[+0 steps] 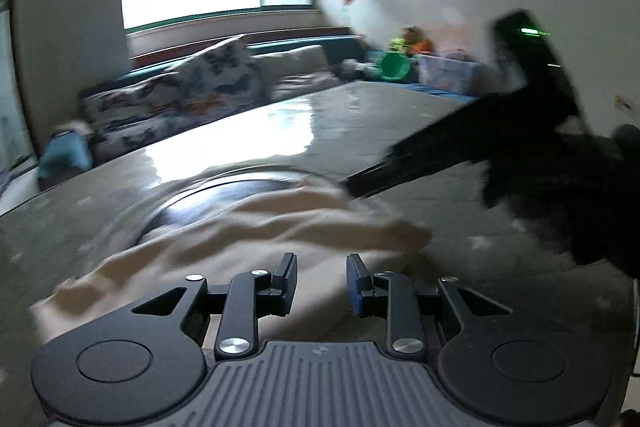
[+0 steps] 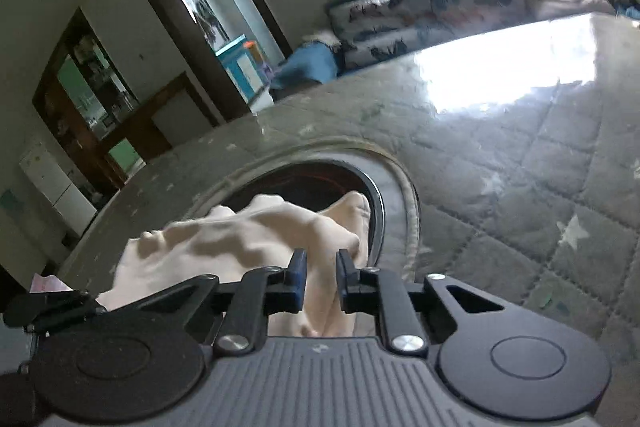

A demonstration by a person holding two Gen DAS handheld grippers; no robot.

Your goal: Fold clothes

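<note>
Cloth of cream colour [image 1: 224, 227], lying crumpled near the table's [image 1: 400, 131] front edge over its round dark inset [image 2: 320, 179], runs from my left gripper [image 1: 322, 279], whose partly spread jaws have fabric between them, to my right gripper [image 2: 322, 279], which pinches a fold; I judge next comes lifting and spreading it flat.

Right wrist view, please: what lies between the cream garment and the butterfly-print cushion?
Beyond the cream garment come a dark round inset and bare grey quilted cover, up to the cushion; right wrist view.
</note>
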